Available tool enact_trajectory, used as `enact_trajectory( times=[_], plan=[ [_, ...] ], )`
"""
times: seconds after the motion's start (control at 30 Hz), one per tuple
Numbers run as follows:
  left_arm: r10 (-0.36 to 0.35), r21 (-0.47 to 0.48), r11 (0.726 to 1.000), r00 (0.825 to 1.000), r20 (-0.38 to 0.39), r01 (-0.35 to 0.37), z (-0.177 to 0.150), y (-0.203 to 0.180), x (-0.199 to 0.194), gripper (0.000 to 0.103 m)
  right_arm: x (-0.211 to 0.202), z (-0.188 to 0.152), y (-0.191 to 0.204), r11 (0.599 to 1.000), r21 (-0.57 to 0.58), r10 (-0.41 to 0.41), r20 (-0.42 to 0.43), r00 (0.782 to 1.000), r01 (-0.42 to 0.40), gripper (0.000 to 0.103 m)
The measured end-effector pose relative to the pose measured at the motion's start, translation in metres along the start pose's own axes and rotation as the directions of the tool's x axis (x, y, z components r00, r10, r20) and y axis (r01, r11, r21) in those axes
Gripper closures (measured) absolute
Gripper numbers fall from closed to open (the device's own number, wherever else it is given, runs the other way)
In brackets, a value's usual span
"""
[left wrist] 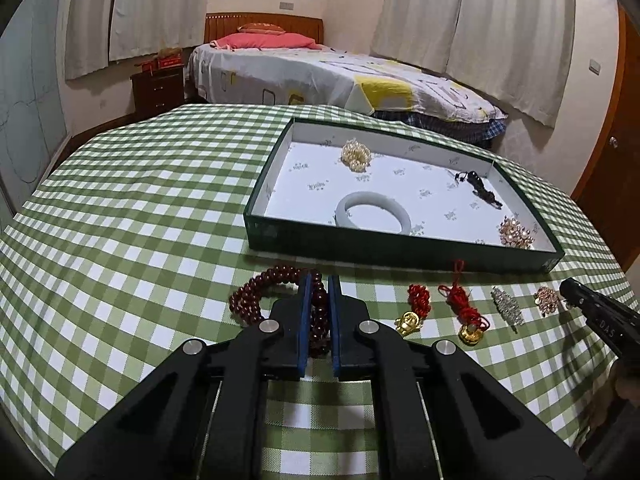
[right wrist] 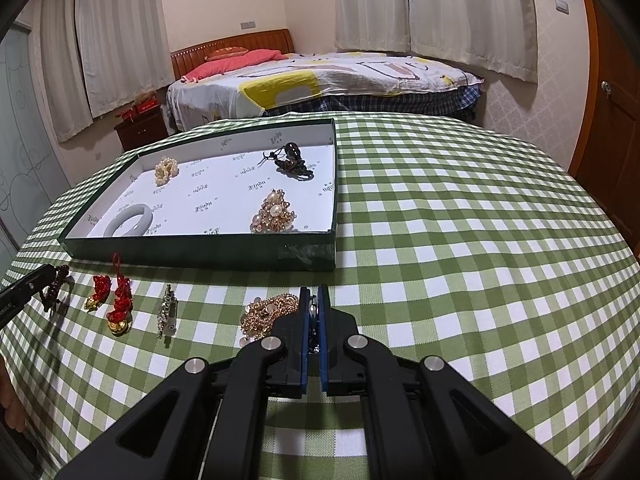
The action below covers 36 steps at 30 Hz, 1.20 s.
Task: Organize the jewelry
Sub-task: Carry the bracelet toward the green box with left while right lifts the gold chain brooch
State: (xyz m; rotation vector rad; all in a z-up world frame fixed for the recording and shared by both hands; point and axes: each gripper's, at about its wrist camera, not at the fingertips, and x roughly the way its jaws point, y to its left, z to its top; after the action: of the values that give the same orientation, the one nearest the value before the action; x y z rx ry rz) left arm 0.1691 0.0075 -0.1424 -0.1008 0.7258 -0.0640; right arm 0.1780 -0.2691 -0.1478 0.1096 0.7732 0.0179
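Both grippers clamped on jewelry in front of the tray

Left wrist view: the left gripper [left wrist: 319, 280] is closed on a dark red bead bracelet [left wrist: 256, 294] lying on the green checked tablecloth [left wrist: 140, 208], just before the green tray [left wrist: 400, 254], which holds a pearl bracelet [left wrist: 356, 155] and a white bangle [left wrist: 374, 212].
Right wrist view: the right gripper [right wrist: 315, 290] is closed on a gold pearl chain [right wrist: 266, 314] on the cloth, near a rhinestone brooch [right wrist: 167, 312] and two red knot charms [right wrist: 110, 296].
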Motion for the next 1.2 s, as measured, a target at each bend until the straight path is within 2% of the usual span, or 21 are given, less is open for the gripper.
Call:
enact_trajectory(
  times=[0.83,1.2],
  plan=[
    [-0.030,-0.020,0.999,0.993,0.112,0.032,0.029,-0.004,-0.031,0.095,-0.011,0.010,0.007,1.000,-0.001,0.027,0.040,0.999,-0.027,0.099],
    [-0.064,0.001,0.998,0.979,0.195,0.065,0.069,-0.017,-0.036,0.095,-0.024,0.050,0.023,0.997,-0.019,0.078,0.128,0.989,-0.076,0.099]
  ],
)
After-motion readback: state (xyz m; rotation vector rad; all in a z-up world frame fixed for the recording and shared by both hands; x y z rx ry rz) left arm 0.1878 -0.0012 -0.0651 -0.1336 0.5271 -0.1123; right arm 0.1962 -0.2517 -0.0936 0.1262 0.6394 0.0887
